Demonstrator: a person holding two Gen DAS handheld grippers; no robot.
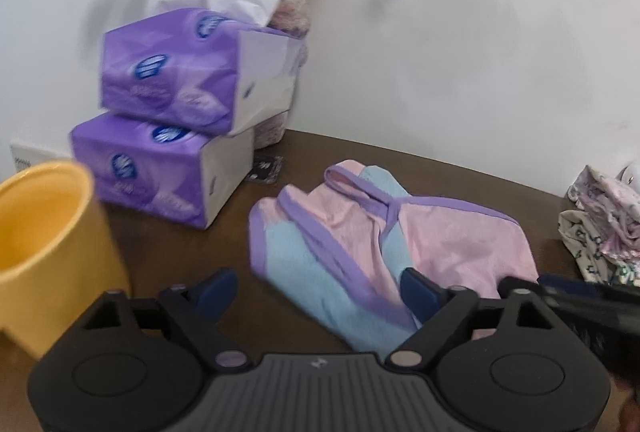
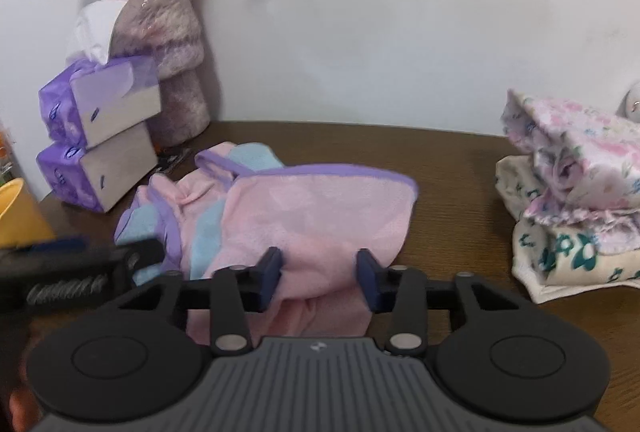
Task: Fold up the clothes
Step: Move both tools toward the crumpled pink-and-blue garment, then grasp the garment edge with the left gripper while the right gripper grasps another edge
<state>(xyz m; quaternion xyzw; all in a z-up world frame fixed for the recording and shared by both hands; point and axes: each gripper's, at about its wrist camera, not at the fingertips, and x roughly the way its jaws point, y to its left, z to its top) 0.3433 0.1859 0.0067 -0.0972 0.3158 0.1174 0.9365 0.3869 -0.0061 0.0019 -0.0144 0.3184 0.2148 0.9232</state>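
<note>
A pink, blue and purple garment (image 2: pixel 304 208) lies crumpled on the brown desk (image 2: pixel 452 168), about mid-desk, between two stacked tissue packs (image 1: pixel 160 136) near the back-left corner and a pile of folded floral clothes (image 2: pixel 576 200) by the right edge. A yellow cup (image 1: pixel 44 240) stands at the left edge, and a furry vase (image 2: pixel 168 56) with flowers sits against the wall behind the packs.

The step in hand looks like the first grasp on this garment, before any fold is made. The right hand-held gripper (image 2: pixel 320 278) has its jaws partly closed around a bunch of pink fabric at the near hem; cloth sits between the pads, but a gap shows on either side, so it does not look clenched on it yet. The left hand-held gripper (image 1: pixel 316 292) stands released and wide, one pad over the blue part near the garment's near-left end, the other over bare desk.

The garment's long axis runs roughly left to right along the desk, slightly skewed, with the strap-and-collar end toward the tissue packs and the broad pink body toward the right.

The next move likely calls for both grippers to pinch the near edge firmly, then lift and spread the cloth flat before folding.
</note>
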